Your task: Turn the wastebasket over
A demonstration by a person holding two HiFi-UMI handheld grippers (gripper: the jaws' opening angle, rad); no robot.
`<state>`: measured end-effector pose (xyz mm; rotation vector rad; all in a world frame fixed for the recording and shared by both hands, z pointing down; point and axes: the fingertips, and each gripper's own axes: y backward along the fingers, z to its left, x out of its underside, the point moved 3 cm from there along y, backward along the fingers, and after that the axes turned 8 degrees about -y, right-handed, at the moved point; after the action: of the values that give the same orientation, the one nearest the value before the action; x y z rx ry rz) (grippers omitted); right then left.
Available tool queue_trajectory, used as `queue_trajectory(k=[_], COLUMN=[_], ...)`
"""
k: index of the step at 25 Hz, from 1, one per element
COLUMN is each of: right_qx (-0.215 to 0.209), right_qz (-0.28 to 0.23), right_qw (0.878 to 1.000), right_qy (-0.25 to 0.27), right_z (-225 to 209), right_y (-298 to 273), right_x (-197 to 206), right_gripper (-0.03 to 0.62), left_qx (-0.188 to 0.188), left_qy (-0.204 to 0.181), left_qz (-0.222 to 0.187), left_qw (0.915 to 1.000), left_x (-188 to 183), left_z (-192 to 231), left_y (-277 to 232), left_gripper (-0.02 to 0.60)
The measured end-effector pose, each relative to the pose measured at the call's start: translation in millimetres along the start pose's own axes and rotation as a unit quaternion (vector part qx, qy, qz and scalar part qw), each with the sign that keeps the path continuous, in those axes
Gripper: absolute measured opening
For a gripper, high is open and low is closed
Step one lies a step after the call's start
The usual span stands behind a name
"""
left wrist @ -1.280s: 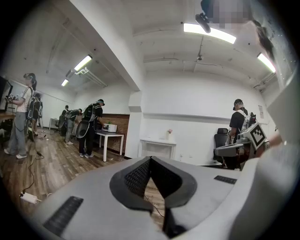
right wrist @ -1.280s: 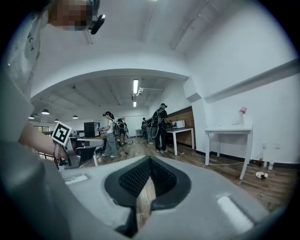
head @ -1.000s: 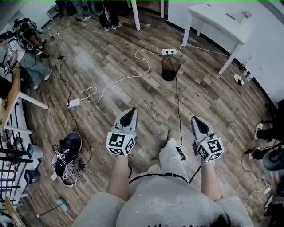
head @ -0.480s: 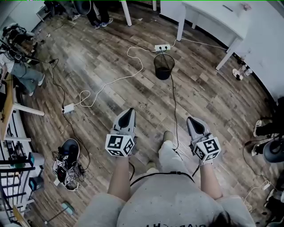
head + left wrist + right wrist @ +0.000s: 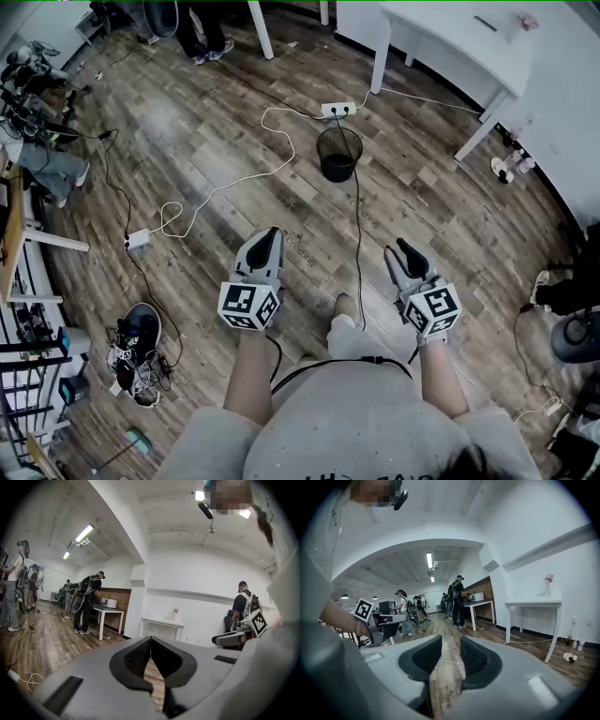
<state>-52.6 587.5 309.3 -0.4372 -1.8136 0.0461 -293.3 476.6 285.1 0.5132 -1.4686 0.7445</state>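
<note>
Well short of the upright mesh wastebasket, left tool closed and empty, right tool opening on nothing: come closer, then clamp its rim firmly before tipping.

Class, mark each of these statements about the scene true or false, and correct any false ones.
1. The wastebasket stands upright on the wooden floor, open end up. True.
2. The right gripper holds the wastebasket. False: its jaws are opening with nothing between them, and the wastebasket stands well ahead of both grippers.
3. The left gripper has its jaws together. True.
4. The wastebasket stands on the white table. False: it is on the floor, left of that table in the head view.
5. A white power strip lies on the floor just beyond the wastebasket. True.
</note>
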Motion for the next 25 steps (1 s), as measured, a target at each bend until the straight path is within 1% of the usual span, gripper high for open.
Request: queue_trajectory(k=[2, 7, 12, 17, 21, 25], right_qx=[-0.002, -0.008, -0.013, -0.011, -0.006, 0.003], right_qz=[0.001, 0.006, 0.012, 0.015, 0.023, 0.029], right_qw=[1.0, 1.0, 1.0, 1.0, 0.999, 0.999], right_qy=[-0.001, 0.0, -0.006, -0.017, -0.026, -0.026], right_z=[-15.1, -42.8, -57.5, -71.3, -84.0, -103.8], right_y=[-8.5, -28.0, -34.8, -46.8, -60.8, -83.4], right_x=[-5.0, -8.9, -13.1, -15.2, -10.6, -14.8], right_gripper=[0.124, 0.132, 0.135, 0.135, 0.135, 0.135], left_qx=[-0.007, -0.023, -0.021, -0.025, -0.027, -0.022], left_qy=[0.001, 0.006, 0.005, 0.009, 0.017, 0.022], left_qz=[0.002, 0.005, 0.018, 0.03, 0.048, 0.058], left_qw=[1.0, 0.9997, 0.9996, 0.9992, 0.9984, 0.9979], left_x=[-0.2, 5.5, 6.6, 10.8, 25.8, 35.3], left_z=[1.5, 8.7, 5.1, 11.4, 23.0, 41.7], left_y=[-14.2, -38.4, -53.8, -65.1, -78.5, -110.4], left_gripper=[0.0, 0.0, 0.009, 0.02, 0.035, 0.038])
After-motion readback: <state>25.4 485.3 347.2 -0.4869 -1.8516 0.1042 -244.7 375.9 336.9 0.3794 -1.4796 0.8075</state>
